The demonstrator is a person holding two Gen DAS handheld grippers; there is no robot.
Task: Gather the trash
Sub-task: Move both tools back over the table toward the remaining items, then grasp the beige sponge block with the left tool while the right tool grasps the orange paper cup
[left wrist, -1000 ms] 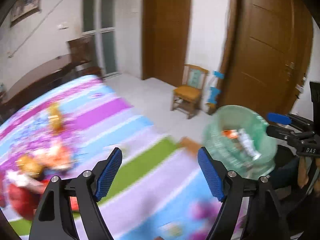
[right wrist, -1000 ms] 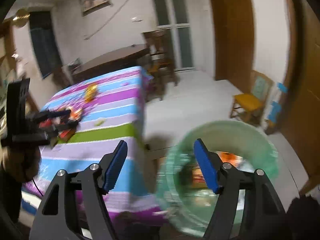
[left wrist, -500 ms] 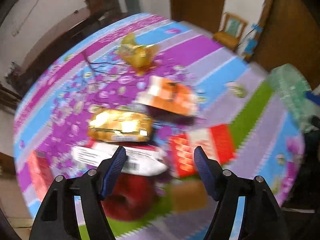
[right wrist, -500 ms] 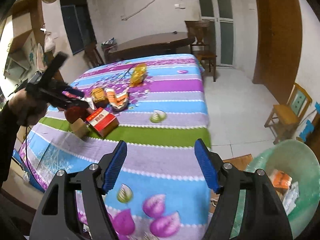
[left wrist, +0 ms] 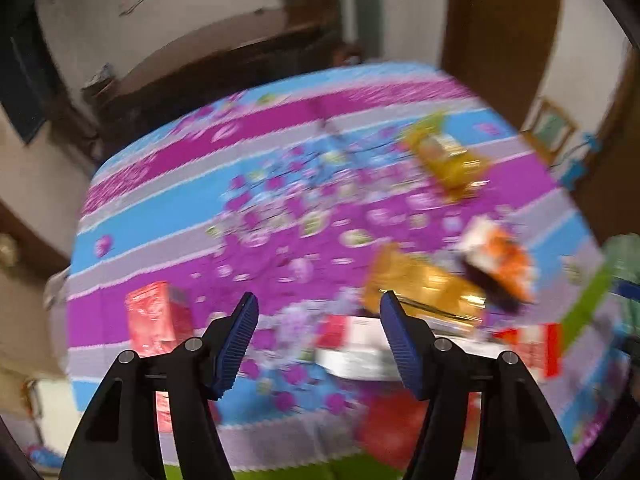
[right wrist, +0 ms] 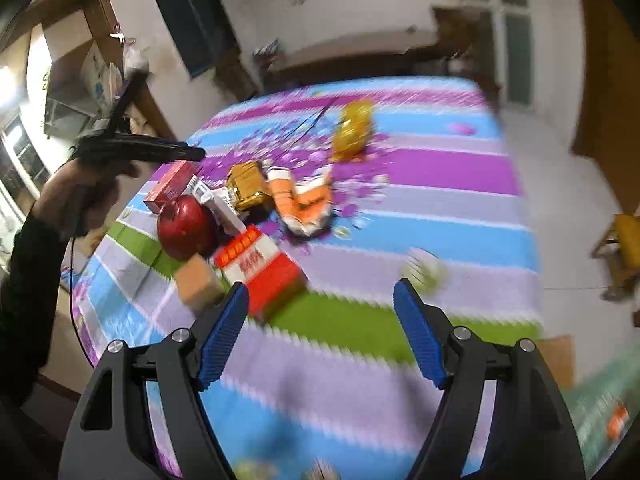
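Note:
Trash lies on the striped tablecloth (right wrist: 420, 168): a red-and-white box (right wrist: 260, 268), a red round thing (right wrist: 186, 226), a brown cube (right wrist: 198, 280), an orange-white packet (right wrist: 304, 200), a gold packet (right wrist: 248, 186), a yellow packet (right wrist: 354, 128) and a small green wrapper (right wrist: 424, 268). My left gripper (left wrist: 316, 332) hovers over the pile above a white box (left wrist: 360, 344), beside the gold packet (left wrist: 424, 284) and a red box (left wrist: 156, 316). Its jaws are closing with nothing between them. My right gripper (right wrist: 322, 328) hangs over the near cloth, jaws opening, also holding nothing.
A green basin (right wrist: 600, 392) holding some trash sits on the floor at the lower right. A yellow chair (right wrist: 620, 248) stands right of the table. A dark wooden table (right wrist: 360, 52) is behind. A person's hand (right wrist: 84, 188) holds the left gripper (right wrist: 196, 155) over the pile.
Both views swung away from the green basin to the table. The left gripper moved over the left side of the pile and its jaws narrowed. The right jaws widened slightly.

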